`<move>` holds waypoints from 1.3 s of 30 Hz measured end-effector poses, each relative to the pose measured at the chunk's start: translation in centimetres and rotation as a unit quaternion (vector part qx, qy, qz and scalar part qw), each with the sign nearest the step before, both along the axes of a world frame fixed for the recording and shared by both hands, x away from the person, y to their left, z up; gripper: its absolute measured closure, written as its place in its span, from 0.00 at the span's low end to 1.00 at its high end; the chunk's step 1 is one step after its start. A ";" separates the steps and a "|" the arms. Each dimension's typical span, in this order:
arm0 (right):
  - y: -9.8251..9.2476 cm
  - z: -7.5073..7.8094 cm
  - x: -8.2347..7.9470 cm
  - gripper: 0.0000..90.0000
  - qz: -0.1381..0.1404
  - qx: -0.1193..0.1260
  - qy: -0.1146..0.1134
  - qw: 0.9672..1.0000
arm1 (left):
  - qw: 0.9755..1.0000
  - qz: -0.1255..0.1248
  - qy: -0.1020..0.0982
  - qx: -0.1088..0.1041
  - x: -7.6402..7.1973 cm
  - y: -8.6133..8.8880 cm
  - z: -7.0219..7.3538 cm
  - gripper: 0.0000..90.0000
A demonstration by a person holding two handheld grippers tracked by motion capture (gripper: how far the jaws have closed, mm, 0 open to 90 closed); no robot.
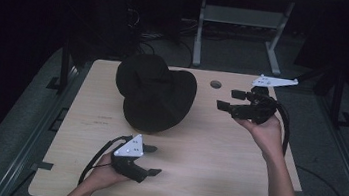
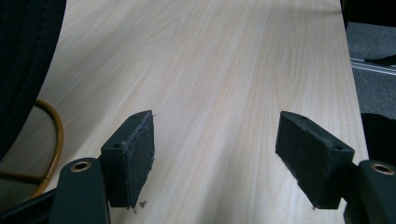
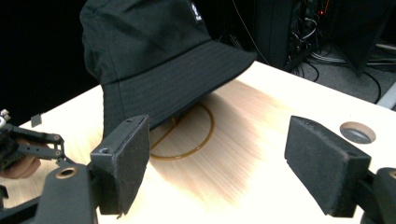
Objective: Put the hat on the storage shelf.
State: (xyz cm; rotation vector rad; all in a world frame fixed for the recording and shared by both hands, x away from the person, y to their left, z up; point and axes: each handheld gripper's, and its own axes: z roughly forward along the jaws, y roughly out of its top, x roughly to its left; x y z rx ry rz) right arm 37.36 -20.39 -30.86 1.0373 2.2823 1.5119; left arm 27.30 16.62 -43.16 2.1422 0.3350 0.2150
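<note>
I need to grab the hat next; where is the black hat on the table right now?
In the high view the black hat sits on the table's far middle, left of the round hole, over a yellowish ring.

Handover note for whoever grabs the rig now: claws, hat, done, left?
Left claw: open, holding nothing, over the near part of the wooden table.
Right claw: open, holding nothing, on the table's right, pointing at the hat.
Black bucket hat: propped on an amber wire ring stand, centre-left toward the back, brim clear of the tabletop on the right claw's side.
Done: no grip on the hat.
Left: probably close in and take the brim.
</note>
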 end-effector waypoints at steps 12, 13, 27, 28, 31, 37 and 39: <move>-1.2 -1.3 -1.3 0.20 -0.014 -0.001 0.001 1.000 | 1.000 0.002 -0.004 0.001 0.1 0.2 0.1 0.30; -1.4 -1.4 -1.4 0.20 -0.015 0.001 0.002 1.000 | 1.000 0.002 -0.003 0.000 0.1 0.2 0.1 0.30; -2.8 -3.0 -3.0 0.18 -0.025 0.002 0.009 1.000 | 1.000 0.003 0.002 0.005 0.1 0.4 0.1 0.30; -2.9 -3.2 -3.1 0.18 -0.026 0.003 0.011 1.000 | 1.000 0.003 0.002 0.004 0.1 0.4 0.1 0.30; -3.3 -3.5 -3.4 0.18 -0.028 0.001 0.015 0.999 | 1.000 0.003 0.001 0.004 0.1 0.4 0.1 0.30; -3.8 -4.3 -4.1 0.18 -0.033 0.001 0.020 0.999 | 1.000 0.002 0.001 0.003 0.1 0.3 0.1 0.30; -4.0 -4.6 -4.3 0.18 -0.034 0.002 0.022 0.999 | 1.000 0.003 0.002 0.002 0.1 0.3 0.1 0.30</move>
